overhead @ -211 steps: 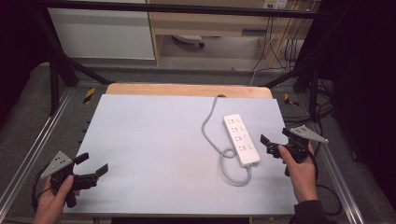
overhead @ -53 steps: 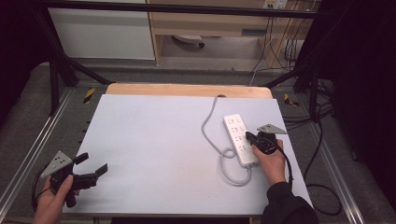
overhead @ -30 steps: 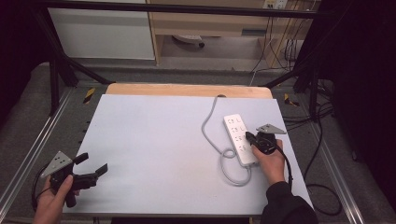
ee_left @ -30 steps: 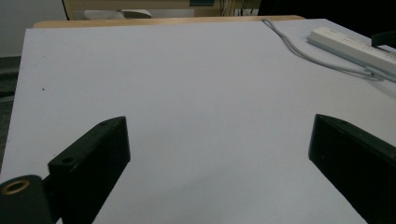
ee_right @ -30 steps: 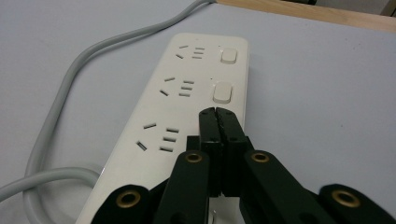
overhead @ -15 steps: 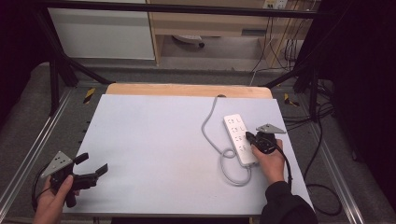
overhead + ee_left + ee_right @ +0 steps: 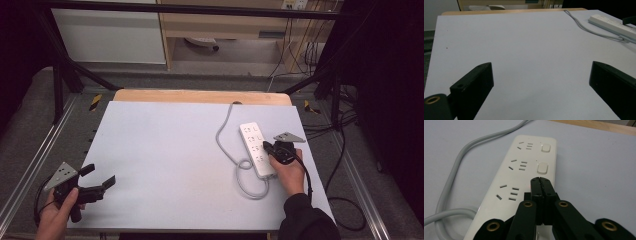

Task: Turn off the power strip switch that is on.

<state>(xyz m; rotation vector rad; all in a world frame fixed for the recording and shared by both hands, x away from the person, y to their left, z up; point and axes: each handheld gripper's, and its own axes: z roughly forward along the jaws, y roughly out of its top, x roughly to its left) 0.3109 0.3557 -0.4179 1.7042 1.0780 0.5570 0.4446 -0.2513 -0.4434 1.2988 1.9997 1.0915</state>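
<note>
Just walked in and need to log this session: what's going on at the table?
A person is working on a white power strip at the right of the table. The right gripper, jaws shut, has its tip down on the strip's row of switches, at the third one along, as if pressing it; whether it has clicked can't be told. The left gripper sits open near the table's front left corner, holding nothing.
</note>
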